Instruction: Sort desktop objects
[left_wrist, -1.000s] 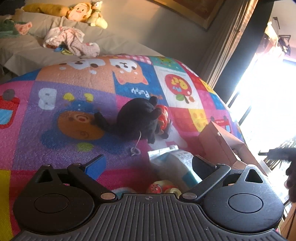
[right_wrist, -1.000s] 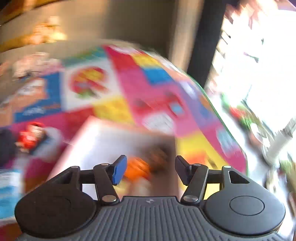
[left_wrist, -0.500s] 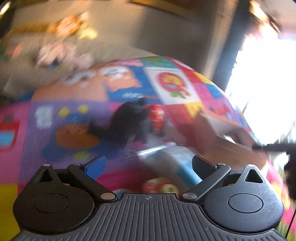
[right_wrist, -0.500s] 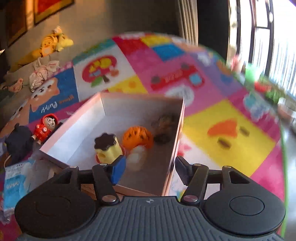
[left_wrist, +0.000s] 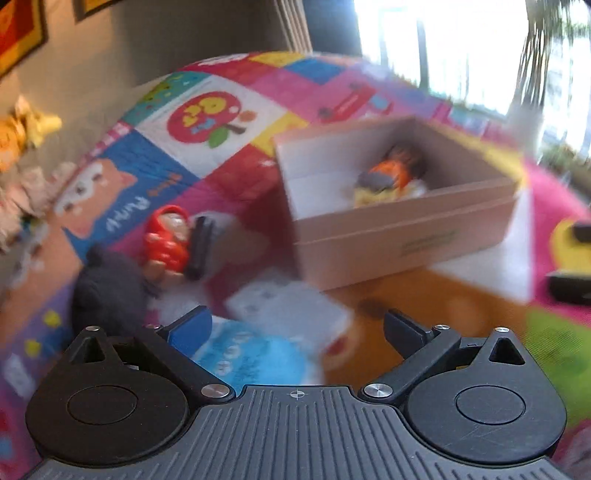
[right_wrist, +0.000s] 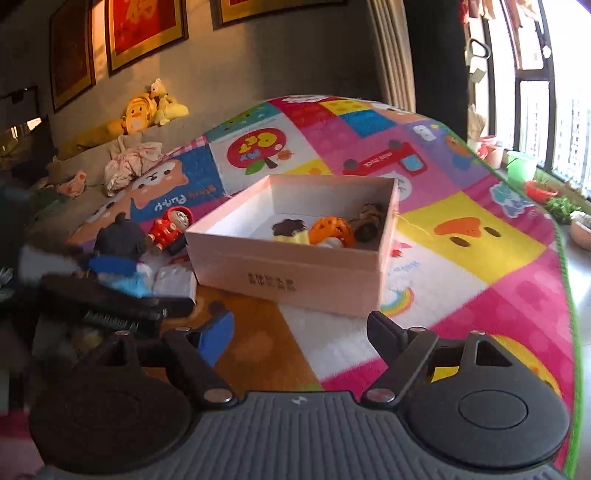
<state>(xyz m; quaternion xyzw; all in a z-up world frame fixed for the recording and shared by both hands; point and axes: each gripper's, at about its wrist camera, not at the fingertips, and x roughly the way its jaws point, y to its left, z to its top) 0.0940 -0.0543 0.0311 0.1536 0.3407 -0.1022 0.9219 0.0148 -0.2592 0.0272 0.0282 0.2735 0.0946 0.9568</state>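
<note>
An open pink box (right_wrist: 291, 266) stands on the colourful play mat and holds an orange toy (right_wrist: 330, 230), a yellow pudding-like toy (right_wrist: 290, 230) and a dark small toy (right_wrist: 369, 223). The box also shows in the left wrist view (left_wrist: 402, 236). Left of it lie a red figure (right_wrist: 170, 227) (left_wrist: 166, 240), a black plush (right_wrist: 118, 236) (left_wrist: 107, 291) and a blue-white packet (left_wrist: 266, 339). My left gripper (left_wrist: 295, 325) is open over the packet. My right gripper (right_wrist: 299, 332) is open and empty, in front of the box.
The left gripper's body (right_wrist: 110, 306) shows at the left of the right wrist view. A sofa with plush toys (right_wrist: 144, 110) and clothes (right_wrist: 129, 166) runs along the back wall. Flower pots (right_wrist: 539, 188) stand by the window past the mat's right edge (right_wrist: 565, 258).
Both grippers swung. The left view turned right, so the box now fills its upper right. The right gripper pulled back from over the box. Both stay open.
</note>
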